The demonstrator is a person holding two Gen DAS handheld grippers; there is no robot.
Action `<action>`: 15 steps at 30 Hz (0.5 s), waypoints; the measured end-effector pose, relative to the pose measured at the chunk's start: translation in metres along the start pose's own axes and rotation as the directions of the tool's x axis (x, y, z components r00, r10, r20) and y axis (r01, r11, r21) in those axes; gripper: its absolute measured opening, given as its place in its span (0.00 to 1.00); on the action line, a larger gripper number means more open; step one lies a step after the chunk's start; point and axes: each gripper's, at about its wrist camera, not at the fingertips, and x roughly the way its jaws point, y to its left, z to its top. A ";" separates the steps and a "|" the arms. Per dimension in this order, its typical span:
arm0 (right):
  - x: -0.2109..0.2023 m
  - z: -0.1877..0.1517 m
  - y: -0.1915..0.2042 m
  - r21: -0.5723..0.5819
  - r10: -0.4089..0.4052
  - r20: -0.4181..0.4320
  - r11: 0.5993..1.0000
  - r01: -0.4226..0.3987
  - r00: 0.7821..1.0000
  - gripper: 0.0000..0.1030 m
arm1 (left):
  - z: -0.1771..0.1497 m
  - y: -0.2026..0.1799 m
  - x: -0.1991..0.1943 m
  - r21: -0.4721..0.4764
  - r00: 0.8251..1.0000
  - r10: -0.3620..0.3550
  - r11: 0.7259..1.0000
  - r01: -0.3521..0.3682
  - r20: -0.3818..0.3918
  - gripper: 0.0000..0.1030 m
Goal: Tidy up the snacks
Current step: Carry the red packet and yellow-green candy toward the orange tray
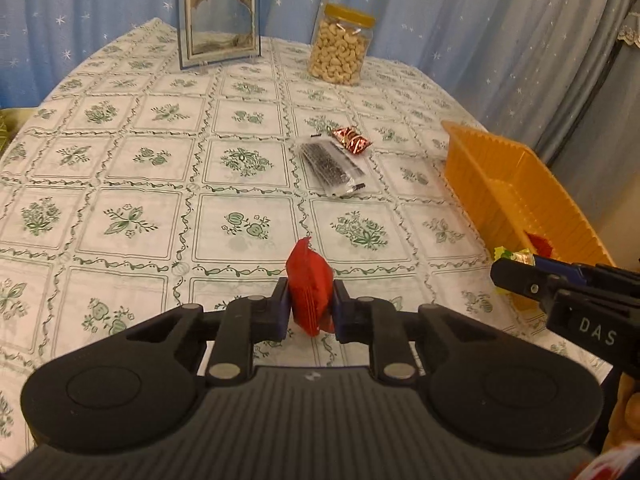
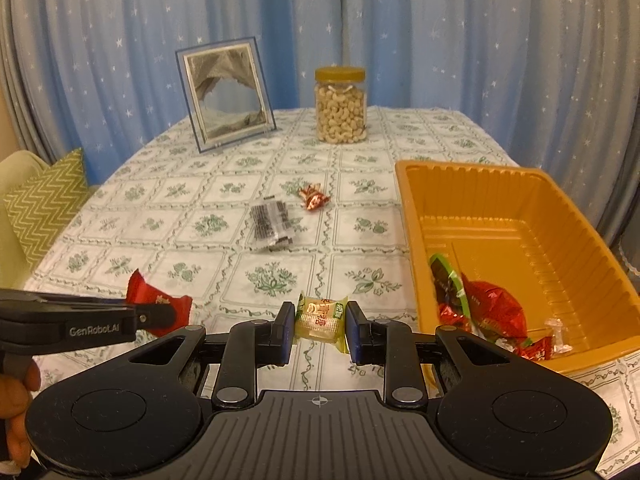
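My left gripper (image 1: pixel 311 304) is shut on a red snack packet (image 1: pixel 310 280) and holds it above the table; it also shows in the right wrist view (image 2: pixel 160 302). My right gripper (image 2: pixel 318 330) is shut on a yellow-green wrapped snack (image 2: pixel 320 316), just left of the orange tray (image 2: pixel 568 216). The tray holds several red and green wrapped snacks (image 2: pixel 492 312). A clear packet of dark snack (image 2: pixel 270 222) and a small red-white candy (image 2: pixel 314 197) lie on the table's middle; both also show in the left wrist view, the packet (image 1: pixel 334 164) and the candy (image 1: pixel 351 140).
A jar of cashews (image 2: pixel 341 106) and a framed picture (image 2: pixel 226 94) stand at the table's far side. The table wears a green-patterned cloth (image 2: pixel 200 184). A chair with a zigzag cushion (image 2: pixel 44 204) is at the left. Blue curtains hang behind.
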 end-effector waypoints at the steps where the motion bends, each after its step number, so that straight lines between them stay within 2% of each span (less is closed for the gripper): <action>1: -0.003 0.001 0.000 0.002 0.000 0.006 1.000 0.000 1.000 0.26 | 0.000 -0.001 -0.004 -0.005 1.000 -0.003 1.000 0.003 0.005 0.18; 15: -0.046 0.009 -0.020 0.055 -0.029 0.069 0.998 0.025 0.997 0.26 | 0.012 -0.048 -0.049 0.027 0.996 -0.062 0.998 0.060 0.070 0.18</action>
